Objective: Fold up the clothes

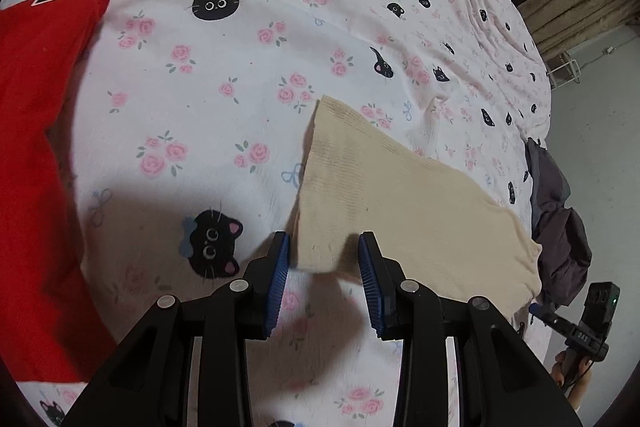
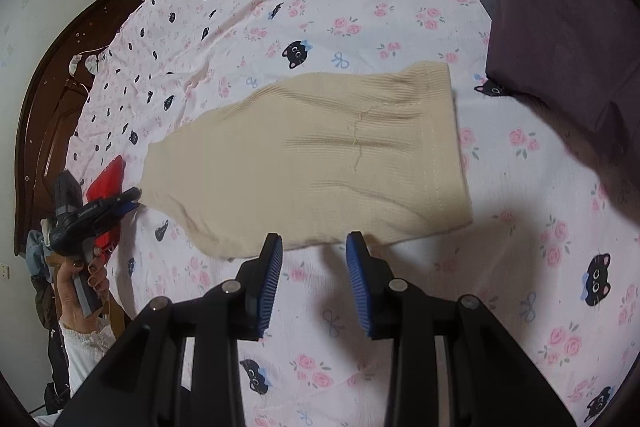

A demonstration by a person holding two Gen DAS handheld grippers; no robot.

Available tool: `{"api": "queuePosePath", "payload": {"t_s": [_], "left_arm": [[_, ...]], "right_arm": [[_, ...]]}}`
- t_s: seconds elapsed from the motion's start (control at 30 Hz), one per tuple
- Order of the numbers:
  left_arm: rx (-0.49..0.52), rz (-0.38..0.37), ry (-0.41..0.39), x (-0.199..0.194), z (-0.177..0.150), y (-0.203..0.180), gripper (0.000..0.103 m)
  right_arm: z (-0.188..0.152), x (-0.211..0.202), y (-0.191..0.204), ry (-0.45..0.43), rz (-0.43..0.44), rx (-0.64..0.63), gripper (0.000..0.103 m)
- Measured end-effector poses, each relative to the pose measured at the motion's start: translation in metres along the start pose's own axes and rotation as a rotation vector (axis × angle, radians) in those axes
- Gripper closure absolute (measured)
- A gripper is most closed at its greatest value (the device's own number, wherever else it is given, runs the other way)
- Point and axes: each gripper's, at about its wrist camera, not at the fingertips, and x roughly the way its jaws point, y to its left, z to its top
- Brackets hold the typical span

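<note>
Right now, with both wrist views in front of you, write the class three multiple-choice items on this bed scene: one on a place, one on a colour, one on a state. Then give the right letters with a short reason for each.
1. Where does the beige knit garment lie?
A. Spread flat on the cat-print bedsheet
B. Hanging from a claw
C. On top of the dark garment

2. What colour is the garment at the left edge of the left wrist view?
A. Green
B. Red
C. Yellow

3. How is the left claw?
A. Shut on the beige knit garment
B. Open, its fingers either side of the garment's near corner
C. Not in view

Key: 1 A, it lies flat on the sheet, apart from the dark garment. 2 B, the red garment is plainly red. 3 B, a wide gap shows between the blue pads; the right claw is open too.
</note>
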Motion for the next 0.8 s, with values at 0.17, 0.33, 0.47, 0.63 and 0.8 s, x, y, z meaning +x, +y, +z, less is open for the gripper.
{"api": "queuePosePath", "payload": {"t_s": [0.17, 0.33, 0.47, 0.63, 0.8], "left_arm": [[0.0, -0.013, -0.002, 0.006, 0.004, 0.001, 0.072], [0.023, -0.002, -0.026, 0.005, 0.004, -0.005, 0.072], [0.038, 0.035, -0.065, 0.001, 0.005, -0.01, 0.081], [0.06, 0.056, -0.075, 0.001, 0.006, -0.017, 0.094], [0.024, 0.042, -0.088, -0.001, 0.009, -0.013, 0.096]], "right_arm": [[-0.004, -0.001, 0.002, 0.008, -0.005, -0.008, 0.069], [-0.005, -0.001, 0.003, 0.011, -0.016, -0.014, 0.069], [-0.005, -0.001, 0.003, 0.011, -0.029, -0.02, 0.069], [-0.003, -0.002, 0.001, 0.011, -0.03, -0.015, 0.069], [-0.002, -0.003, 0.001, 0.012, -0.029, -0.022, 0.068]]}}
